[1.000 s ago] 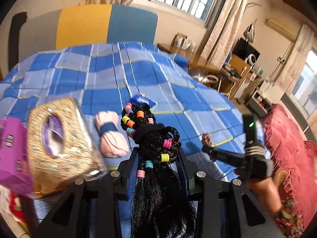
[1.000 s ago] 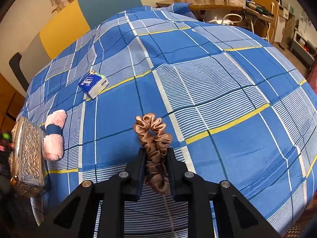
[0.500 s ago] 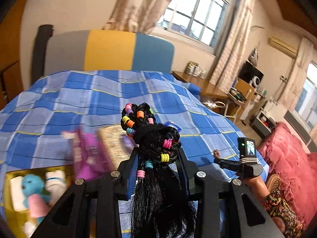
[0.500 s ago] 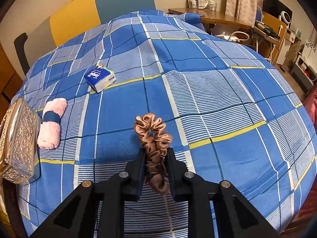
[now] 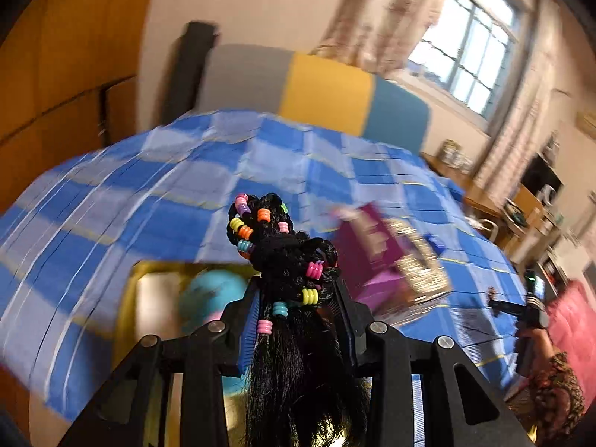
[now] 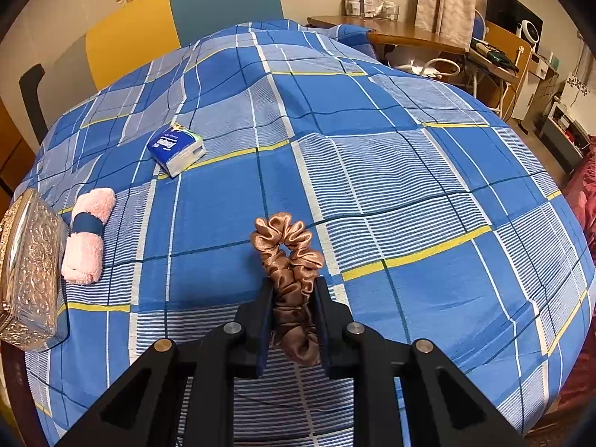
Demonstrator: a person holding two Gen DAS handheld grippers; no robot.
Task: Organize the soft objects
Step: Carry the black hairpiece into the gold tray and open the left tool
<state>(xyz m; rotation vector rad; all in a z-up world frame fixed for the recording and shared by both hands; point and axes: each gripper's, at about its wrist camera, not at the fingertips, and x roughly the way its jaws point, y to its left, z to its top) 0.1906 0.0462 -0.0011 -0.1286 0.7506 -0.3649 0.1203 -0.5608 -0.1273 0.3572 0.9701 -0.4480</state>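
Observation:
My left gripper (image 5: 296, 290) is shut on a black braided hairpiece (image 5: 287, 260) strung with coloured beads, its loose hair hanging back over the gripper. Below it, blurred, lies a yellow bin (image 5: 128, 298) with a teal soft toy (image 5: 212, 290) inside. My right gripper (image 6: 292, 294) is shut on a brown satin scrunchie (image 6: 287, 253), held just above the blue plaid bedspread (image 6: 372, 171). A rolled pink towel (image 6: 87, 236) with a blue band lies at the left of the bed. A blue tissue pack (image 6: 175, 149) rests farther back.
An ornate gold tissue box (image 6: 28, 272) sits at the bed's left edge, and a purple box (image 5: 367, 246) stands beside it. In the left wrist view a person's hand (image 5: 532, 339) holds the other gripper at far right. A wooden desk (image 6: 391, 33) stands behind the bed.
The left gripper has swung left with the hairpiece: the gold and purple boxes slid from left to right of view and the yellow bin came under it. The right gripper kept nearly still.

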